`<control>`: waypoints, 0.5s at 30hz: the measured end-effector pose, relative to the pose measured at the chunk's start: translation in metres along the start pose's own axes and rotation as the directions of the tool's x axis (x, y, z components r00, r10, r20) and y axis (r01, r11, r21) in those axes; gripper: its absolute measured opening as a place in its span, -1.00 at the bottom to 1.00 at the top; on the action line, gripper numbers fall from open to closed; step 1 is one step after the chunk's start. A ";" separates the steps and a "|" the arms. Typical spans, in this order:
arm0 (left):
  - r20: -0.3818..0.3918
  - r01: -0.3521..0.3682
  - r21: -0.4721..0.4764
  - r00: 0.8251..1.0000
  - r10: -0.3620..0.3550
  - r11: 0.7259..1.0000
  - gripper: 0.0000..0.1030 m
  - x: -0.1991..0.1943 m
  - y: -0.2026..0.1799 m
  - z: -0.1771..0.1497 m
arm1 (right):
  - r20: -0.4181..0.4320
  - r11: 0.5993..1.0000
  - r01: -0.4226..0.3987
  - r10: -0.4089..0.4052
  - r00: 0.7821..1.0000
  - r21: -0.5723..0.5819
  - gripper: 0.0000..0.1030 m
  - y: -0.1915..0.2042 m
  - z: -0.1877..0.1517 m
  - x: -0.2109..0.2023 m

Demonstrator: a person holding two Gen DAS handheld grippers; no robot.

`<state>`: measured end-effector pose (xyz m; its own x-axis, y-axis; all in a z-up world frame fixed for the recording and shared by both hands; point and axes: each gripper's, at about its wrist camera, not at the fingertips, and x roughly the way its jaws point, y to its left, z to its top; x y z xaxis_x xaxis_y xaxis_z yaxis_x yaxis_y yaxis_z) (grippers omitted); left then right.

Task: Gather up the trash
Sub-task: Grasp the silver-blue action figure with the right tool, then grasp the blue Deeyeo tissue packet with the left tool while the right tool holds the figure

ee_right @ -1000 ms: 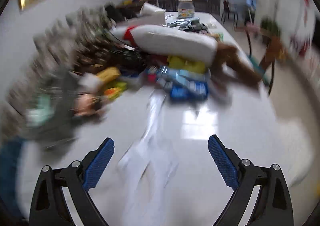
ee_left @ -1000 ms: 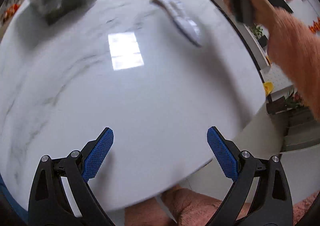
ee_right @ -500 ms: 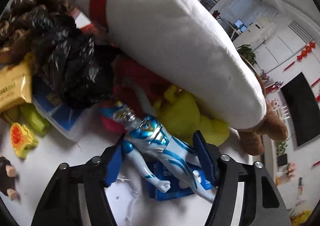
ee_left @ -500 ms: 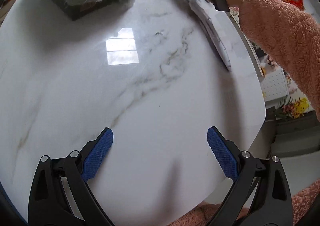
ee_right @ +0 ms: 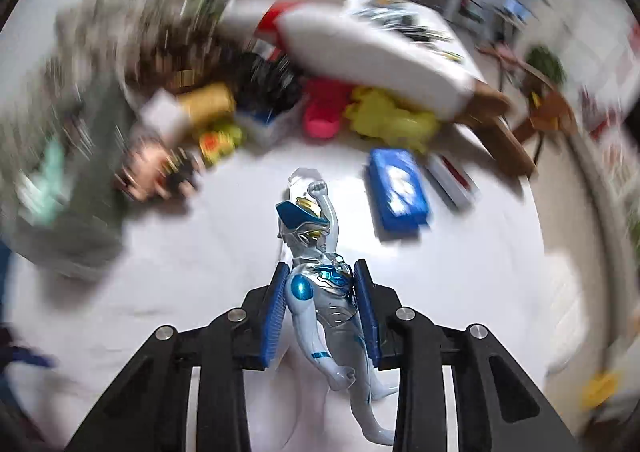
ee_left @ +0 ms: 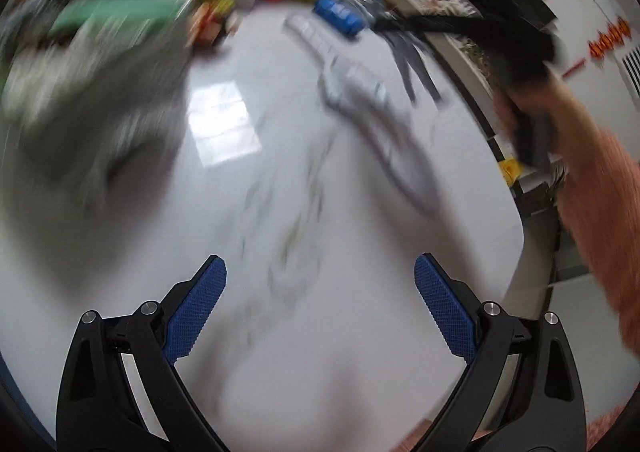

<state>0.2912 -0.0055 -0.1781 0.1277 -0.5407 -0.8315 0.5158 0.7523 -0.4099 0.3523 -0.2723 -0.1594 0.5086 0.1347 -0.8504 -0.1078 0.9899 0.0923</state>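
A silver and blue toy figure [ee_right: 328,284] with one arm raised stands between the blue pads of my right gripper [ee_right: 322,271]. The jaws are closing, and the pads press on both sides of its torso above the white marble table [ee_right: 192,276]. In the left wrist view my left gripper [ee_left: 320,276] hangs open over bare table with nothing between its fingers. A long white wrapper [ee_left: 372,111] lies blurred on the table ahead of it. A hand in a pink fuzzy sleeve [ee_left: 596,187] holds the other gripper at the upper right.
A blurred pile lines the table's far side: a big white plush [ee_right: 380,47], a pink item [ee_right: 324,111], a yellow toy [ee_right: 392,119] and a blue pack [ee_right: 400,187]. A grey-green bag [ee_left: 92,91] sits at far left. The table edge [ee_left: 518,219] curves at right.
My right gripper has narrowed onto the toy figure and pulled it back from the pile, which now sits farther off. The left gripper has swept across the table, still open.
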 end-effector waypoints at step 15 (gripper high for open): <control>-0.134 -0.295 -0.102 0.950 0.280 0.950 0.80 0.195 -0.049 0.286 | 0.286 0.803 -0.278 0.140 0.948 0.527 -0.36 -0.066 -0.151 -0.148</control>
<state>0.5330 -0.2559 -0.2128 0.1521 -0.2524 -0.9556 0.3658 0.9126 -0.1828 0.1554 -0.3642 -0.1177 0.7116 0.2792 -0.6448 0.2220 0.7813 0.5834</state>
